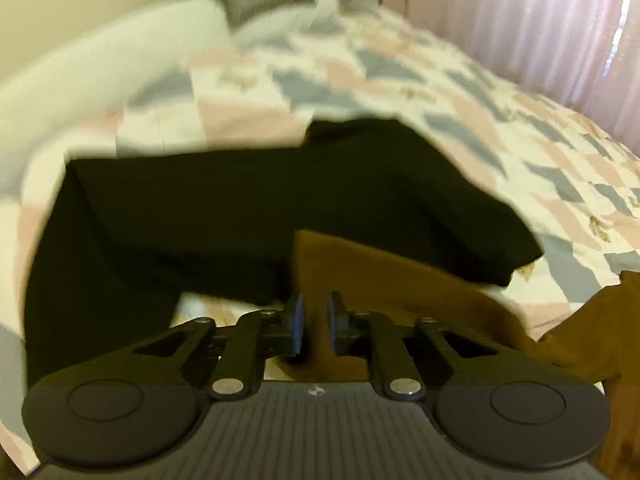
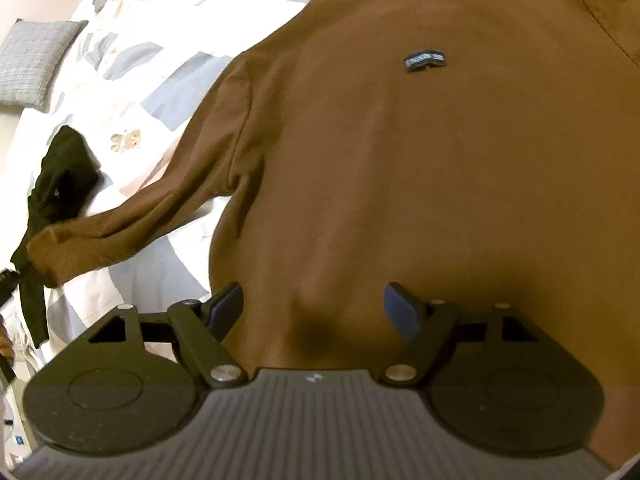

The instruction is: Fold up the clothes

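Right gripper (image 2: 313,306) is hovering over the brown garment (image 2: 400,168), its fingers (image 2: 402,312) standing wide apart with only loose cloth below them, gripping nothing. The brown piece is lying spread flat across the bed (image 2: 132,60), smooth through the body, creasing a little where the one visible sleeve (image 2: 132,216) is running off to the left. A small dark blue label (image 2: 424,59) is sitting on the cloth further up; its lettering is too small to read.

Over on the left gripper (image 1: 316,312), the picture is smearing with motion. Its fingers (image 1: 296,320) are showing only a narrow gap, and brown cloth is lying right behind that gap, but whether the pads are pinching it I cannot tell. Just beyond, a black garment (image 1: 280,200) is lying on the bed in a rough folded slab, overlapping the edge of the brown one.

Count so far: two garments, one brown and one black. Further back the patchwork bedspread (image 1: 440,92) is stretching away in pink, grey and cream blocks, a grey cushion (image 2: 36,60) is resting at the head end, and pale pink curtains (image 1: 520,20) are hanging behind
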`<state>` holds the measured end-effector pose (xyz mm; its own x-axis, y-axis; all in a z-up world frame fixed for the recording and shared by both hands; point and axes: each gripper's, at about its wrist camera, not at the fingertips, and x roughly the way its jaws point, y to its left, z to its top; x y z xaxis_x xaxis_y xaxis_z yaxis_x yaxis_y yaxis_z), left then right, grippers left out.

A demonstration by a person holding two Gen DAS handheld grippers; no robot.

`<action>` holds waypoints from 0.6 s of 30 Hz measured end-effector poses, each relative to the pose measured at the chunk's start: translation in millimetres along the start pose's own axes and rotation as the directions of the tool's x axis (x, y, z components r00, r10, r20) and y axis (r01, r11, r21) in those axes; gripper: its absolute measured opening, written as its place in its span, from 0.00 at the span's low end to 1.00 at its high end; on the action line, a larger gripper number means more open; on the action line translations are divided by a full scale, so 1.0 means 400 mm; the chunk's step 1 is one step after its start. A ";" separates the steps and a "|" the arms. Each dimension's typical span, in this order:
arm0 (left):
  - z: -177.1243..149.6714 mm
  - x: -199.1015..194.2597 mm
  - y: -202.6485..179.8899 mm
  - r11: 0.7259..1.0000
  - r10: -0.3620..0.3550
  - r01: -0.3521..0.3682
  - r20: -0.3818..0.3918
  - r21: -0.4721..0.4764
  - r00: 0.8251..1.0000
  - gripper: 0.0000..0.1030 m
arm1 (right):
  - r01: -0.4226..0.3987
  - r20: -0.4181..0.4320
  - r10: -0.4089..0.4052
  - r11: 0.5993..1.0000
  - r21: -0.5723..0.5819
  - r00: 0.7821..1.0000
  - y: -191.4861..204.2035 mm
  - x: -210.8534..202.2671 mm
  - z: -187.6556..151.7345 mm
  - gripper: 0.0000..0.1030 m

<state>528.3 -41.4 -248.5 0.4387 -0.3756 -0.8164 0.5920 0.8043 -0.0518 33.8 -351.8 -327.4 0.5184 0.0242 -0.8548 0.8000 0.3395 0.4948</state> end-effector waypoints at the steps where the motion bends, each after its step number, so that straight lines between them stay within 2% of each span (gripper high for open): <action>1: -0.019 0.011 0.008 0.999 -0.015 0.015 -0.021 -0.032 1.000 0.29 | 0.003 0.000 -0.003 1.000 0.008 1.000 -0.006 0.001 -0.001 0.73; 3: -0.075 0.028 0.026 0.992 -0.054 0.048 -0.050 -0.118 0.997 0.45 | 0.012 -0.006 -0.012 1.000 0.024 1.000 -0.016 0.006 -0.002 0.73; 7: -0.167 0.062 0.057 0.957 -0.101 0.079 -0.068 -0.280 0.993 0.45 | 0.017 -0.023 -0.016 0.999 0.031 1.000 -0.021 0.015 -0.005 0.76; 9: -0.196 0.093 0.086 0.916 -0.121 0.096 -0.041 -0.390 0.992 0.45 | 0.020 -0.030 -0.019 1.000 0.022 0.999 -0.018 0.021 -0.006 0.78; 11: -0.210 0.116 0.106 0.845 -0.147 0.148 0.043 -0.514 0.988 0.48 | 0.021 -0.039 -0.021 1.000 0.012 0.999 -0.012 0.029 -0.006 0.78; 12: -0.214 0.126 0.113 0.812 -0.148 0.168 0.081 -0.559 0.986 0.45 | 0.022 -0.041 -0.021 1.000 0.008 0.999 -0.009 0.033 -0.006 0.78; 13: -0.213 0.131 0.115 0.801 -0.138 0.169 0.098 -0.574 0.986 0.40 | 0.022 -0.043 -0.022 1.000 0.005 0.999 -0.006 0.034 -0.005 0.78; 14: -0.212 0.136 0.117 0.790 -0.127 0.170 0.115 -0.588 0.985 0.03 | 0.023 -0.045 -0.023 1.000 0.002 0.999 -0.004 0.035 -0.005 0.78; 15: -0.209 0.132 0.117 0.788 -0.121 0.175 0.130 -0.590 0.984 0.00 | 0.023 -0.046 -0.023 1.000 -0.002 0.999 -0.002 0.035 -0.004 0.78; 18: -0.186 0.061 0.107 0.833 -0.129 0.202 0.175 -0.514 0.976 0.00 | 0.030 -0.036 -0.030 0.999 -0.015 0.999 0.003 0.027 0.000 0.78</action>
<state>514.2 18.1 -313.3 0.4700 -0.5507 -0.6898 0.2343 0.8313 -0.5040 40.4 -351.0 -335.9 0.4827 0.0477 -0.8745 0.8104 0.3541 0.4667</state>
